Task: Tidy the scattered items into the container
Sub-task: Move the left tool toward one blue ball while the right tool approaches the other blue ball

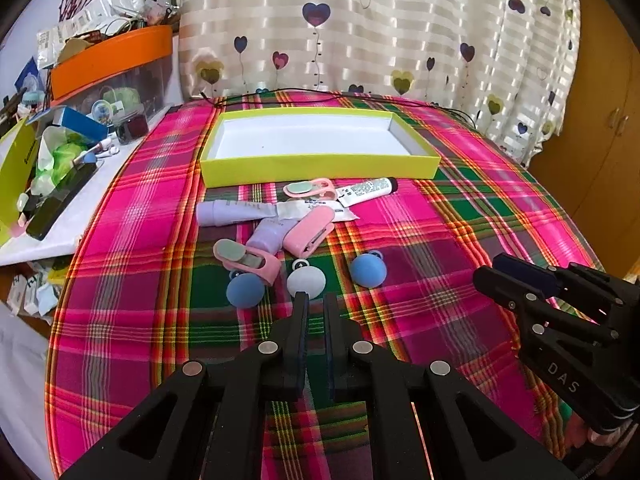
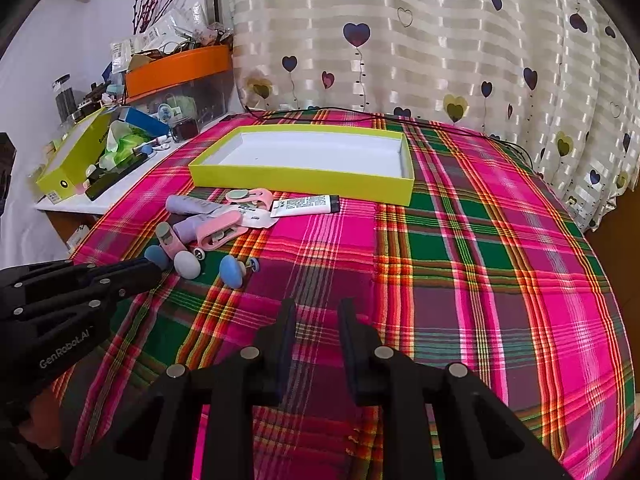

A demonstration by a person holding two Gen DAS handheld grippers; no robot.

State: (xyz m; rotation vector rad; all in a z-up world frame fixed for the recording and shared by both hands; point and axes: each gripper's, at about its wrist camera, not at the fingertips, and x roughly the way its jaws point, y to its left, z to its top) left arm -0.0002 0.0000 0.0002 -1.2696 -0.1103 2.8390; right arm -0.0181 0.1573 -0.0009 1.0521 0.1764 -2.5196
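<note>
A shallow yellow-green box (image 1: 320, 164) (image 2: 300, 180) with a white inside stands empty at the far middle of the plaid table. In front of it lie a white tube (image 1: 368, 190) (image 2: 304, 205), lavender tubes (image 1: 232, 213) (image 2: 188, 204), pink clips (image 1: 308, 232) (image 2: 222, 230), two blue balls (image 1: 245, 289) (image 1: 368, 272) and a white ball (image 1: 306, 280) (image 2: 187, 264). My left gripper (image 1: 315, 300) (image 2: 154, 268) is shut on nothing, its tips just short of the white ball. My right gripper (image 2: 317, 308) (image 1: 486, 270) hangs open over bare cloth to the right of the pile, nothing between its fingers.
A cluttered side table (image 1: 80, 200) adjoins on the left with an orange-lidded bin (image 1: 112, 60) and another yellow-green box (image 2: 68, 168). A heart-print curtain (image 1: 360, 32) hangs behind. A black cable (image 2: 360, 114) runs along the far edge. A wooden cabinet (image 1: 600, 120) stands right.
</note>
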